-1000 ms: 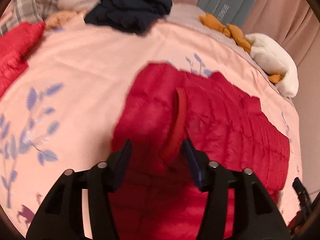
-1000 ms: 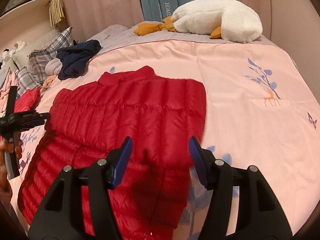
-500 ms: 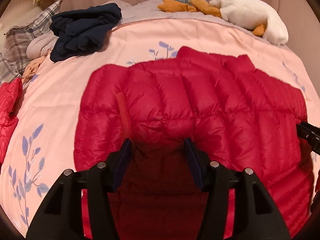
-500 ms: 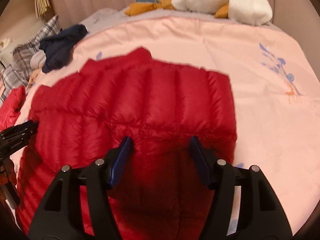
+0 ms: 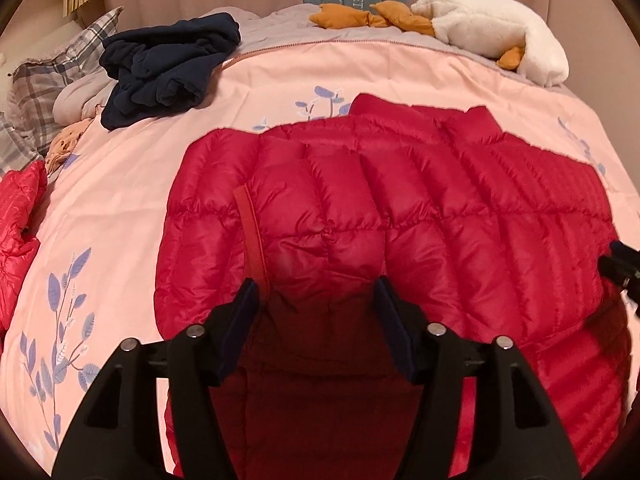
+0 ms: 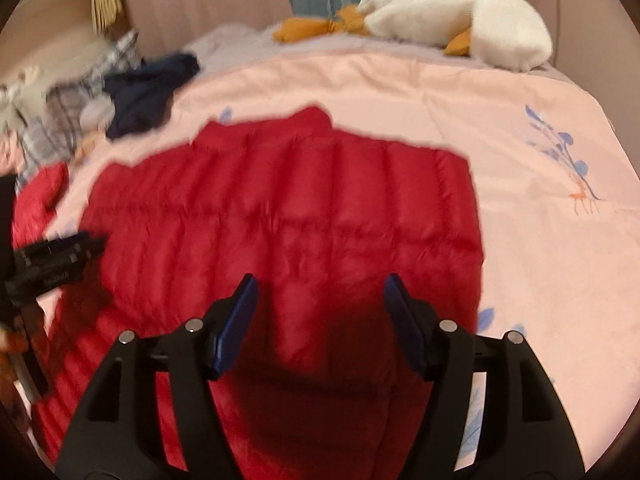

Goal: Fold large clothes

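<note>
A red quilted down jacket (image 5: 400,216) lies spread flat on the pink bedspread (image 5: 120,184), collar toward the far side; it also shows in the right wrist view (image 6: 300,216). A sleeve with a red cuff band (image 5: 250,232) is folded across its left part. My left gripper (image 5: 316,296) is open and empty, just above the jacket's near left part. My right gripper (image 6: 322,296) is open and empty, above the jacket's near right part. The right gripper's tip (image 5: 620,264) shows at the left wrist view's right edge.
A dark navy garment (image 5: 168,68) lies at the far left of the bed. A white and orange plush goose (image 5: 492,28) lies along the far edge. Plaid pillows (image 5: 44,92) and another red garment (image 5: 20,220) are at the left. Curtains hang behind.
Both grippers have swung to face the jacket squarely and moved closer over its near part. Both stayed open. The jacket has not visibly moved.
</note>
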Demonstrator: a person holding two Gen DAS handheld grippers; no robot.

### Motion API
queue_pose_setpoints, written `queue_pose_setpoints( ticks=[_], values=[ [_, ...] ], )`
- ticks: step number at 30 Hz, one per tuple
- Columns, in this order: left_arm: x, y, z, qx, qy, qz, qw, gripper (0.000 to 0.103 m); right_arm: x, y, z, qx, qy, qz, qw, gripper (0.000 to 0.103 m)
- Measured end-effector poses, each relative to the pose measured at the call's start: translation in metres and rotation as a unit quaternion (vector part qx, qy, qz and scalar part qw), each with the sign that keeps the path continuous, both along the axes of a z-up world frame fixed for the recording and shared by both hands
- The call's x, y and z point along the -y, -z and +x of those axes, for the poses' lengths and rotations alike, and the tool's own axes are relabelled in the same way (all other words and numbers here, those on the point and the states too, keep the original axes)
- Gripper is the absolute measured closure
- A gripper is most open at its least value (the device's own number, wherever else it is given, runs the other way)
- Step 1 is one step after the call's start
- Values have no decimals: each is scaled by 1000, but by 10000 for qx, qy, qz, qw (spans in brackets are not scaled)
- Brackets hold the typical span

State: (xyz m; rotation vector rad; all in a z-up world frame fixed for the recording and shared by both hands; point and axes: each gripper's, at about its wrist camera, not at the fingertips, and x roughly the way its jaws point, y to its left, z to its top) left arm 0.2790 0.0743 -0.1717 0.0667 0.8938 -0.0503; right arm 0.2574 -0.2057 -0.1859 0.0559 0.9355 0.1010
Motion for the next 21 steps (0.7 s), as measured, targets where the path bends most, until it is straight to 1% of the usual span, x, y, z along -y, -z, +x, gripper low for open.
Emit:
queue_pose_setpoints(
  ticks=[3,5,7,8,10,12,14,17,19,21],
  values=[
    [0,2,1,-52,-24,2,10000,37,-1,12,5,-118,39,-19,9999,33],
    [-1,-3,-3,-55,-31,-54,10000,37,0,7,4,-130,120,45,9998,33],
    [-3,-7,-10,-28,-20,-104,9999,35,1,-2,-5,-37,119,157,9998,33],
    [-5,-11,-17,4,3,-125,9999,29,1,-7,-11,30,98,247,9996,33],
    [-9,-16,-31,77,61,-219,9997,24,1,-15,-22,109,71,340,9993,33],
    [-13,-19,-45,88,124,-262,9995,24,1,-23,-39,181,52,470,9987,29],
    [-17,-21,-61,69,172,-276,9994,18,2,-28,-51,180,26,568,9982,26],
    [-23,-25,-81,112,193,-283,9993,12,5,-33,-73,145,33,757,9970,20],
    [-29,-28,-98,113,207,-357,9991,12,8,-33,-90,82,71,853,9963,17],
    [-37,-28,-114,70,242,-507,9984,9,13,-32,-103,11,130,968,9952,14]
  ],
)
